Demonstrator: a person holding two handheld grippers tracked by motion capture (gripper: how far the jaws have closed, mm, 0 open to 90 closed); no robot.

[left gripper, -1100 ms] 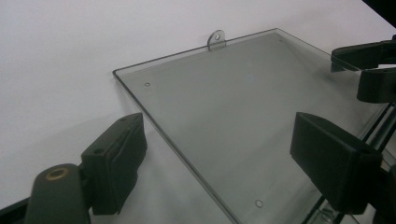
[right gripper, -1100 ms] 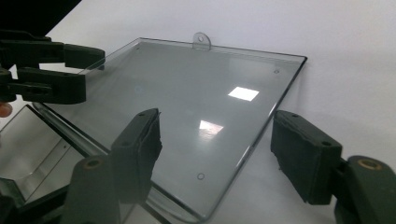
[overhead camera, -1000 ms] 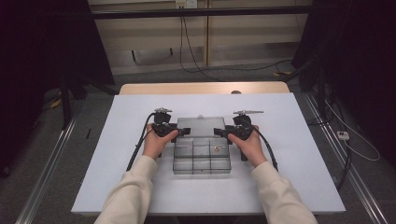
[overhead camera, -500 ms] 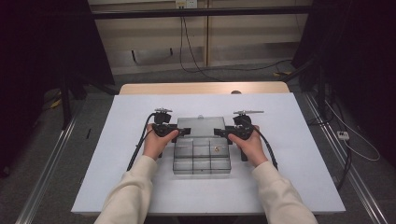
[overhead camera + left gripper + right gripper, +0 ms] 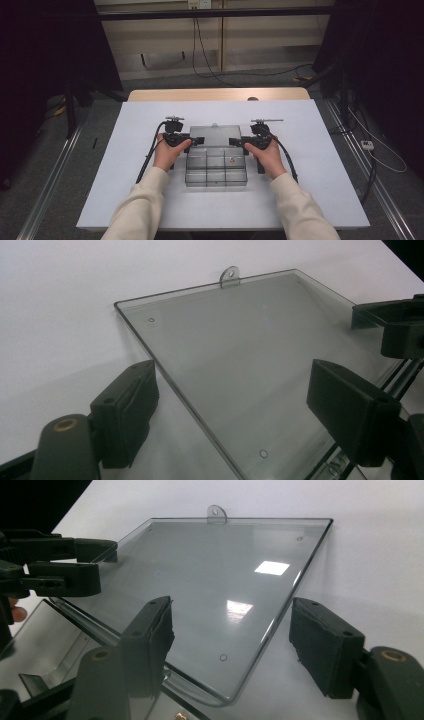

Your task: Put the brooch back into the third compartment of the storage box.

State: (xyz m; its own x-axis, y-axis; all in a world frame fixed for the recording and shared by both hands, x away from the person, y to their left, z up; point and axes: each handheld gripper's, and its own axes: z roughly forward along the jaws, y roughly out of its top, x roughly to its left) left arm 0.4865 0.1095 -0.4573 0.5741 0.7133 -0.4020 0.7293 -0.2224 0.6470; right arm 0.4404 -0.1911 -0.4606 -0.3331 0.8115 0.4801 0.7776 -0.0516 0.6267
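White tabletop (image 5: 125, 165) lies under the lid (image 5: 240, 350) that both spread tools straddle; the high view adds compartments (image 5: 216, 167).

High view looks down; both tool views closely share the clear lid (image 5: 250, 370).

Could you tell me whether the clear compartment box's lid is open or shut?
Open: the lid lies flat on the table behind the box, compartments exposed.

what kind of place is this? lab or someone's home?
Most likely a lab recording station. A white table sits alone between dark curtains, floor rails run along both sides, and loose cables hang by the back wall. A clear compartment box lies on it.
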